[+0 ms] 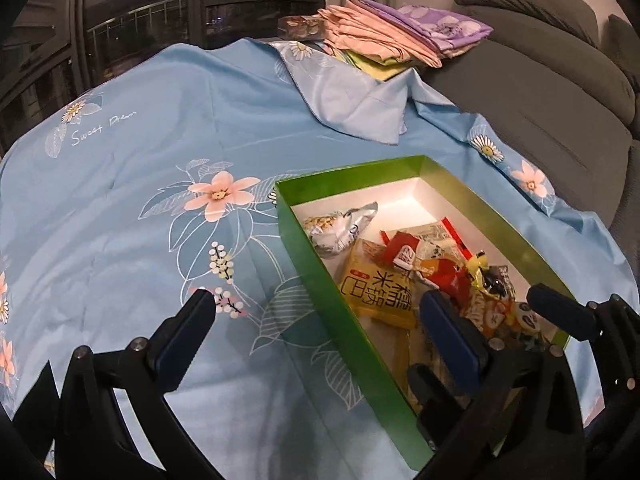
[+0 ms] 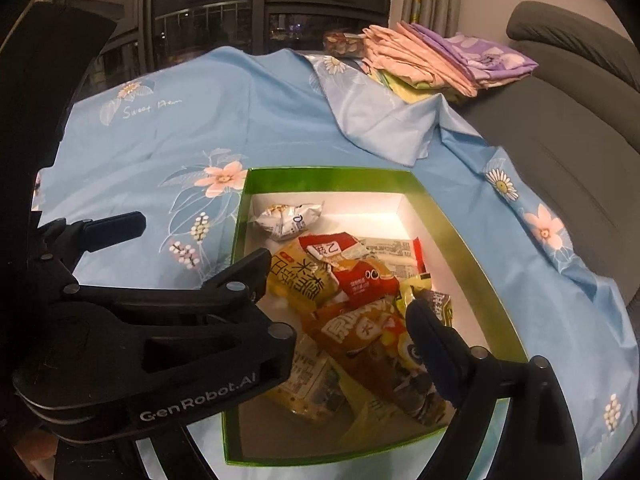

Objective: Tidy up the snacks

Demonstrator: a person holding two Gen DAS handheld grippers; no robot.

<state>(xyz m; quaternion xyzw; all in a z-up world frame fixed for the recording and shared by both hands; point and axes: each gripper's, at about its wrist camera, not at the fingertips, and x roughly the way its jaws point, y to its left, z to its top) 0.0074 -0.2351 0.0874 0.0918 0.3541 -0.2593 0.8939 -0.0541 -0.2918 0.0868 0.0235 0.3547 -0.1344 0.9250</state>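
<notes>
A: Jaws status, quick.

B: My left gripper (image 1: 320, 304) has its jaws spread as wide as they go, nothing in them. One finger is over the blue floral sheet (image 1: 140, 208), the other sits inside the green box (image 1: 320, 280). My right gripper (image 2: 340, 280) has its jaws wide too, nothing gripped, no pad pressing on a packet.

A: Snacks?

B: All in the green box, piled just ahead of and under my jaws. Yellow rice-cracker packet (image 1: 378, 288) between my left fingers, nearer the inner one. Red packet (image 2: 366, 280) just beyond my right jaws, orange packet (image 2: 360, 340) directly beneath them. Silver-white packet (image 1: 340, 228) lies alone further ahead, towards the box's far end.

A: Beyond the box?

B: Folded pink and purple linens (image 1: 400, 32) well ahead, beside a grey sofa (image 1: 560, 100).
</notes>
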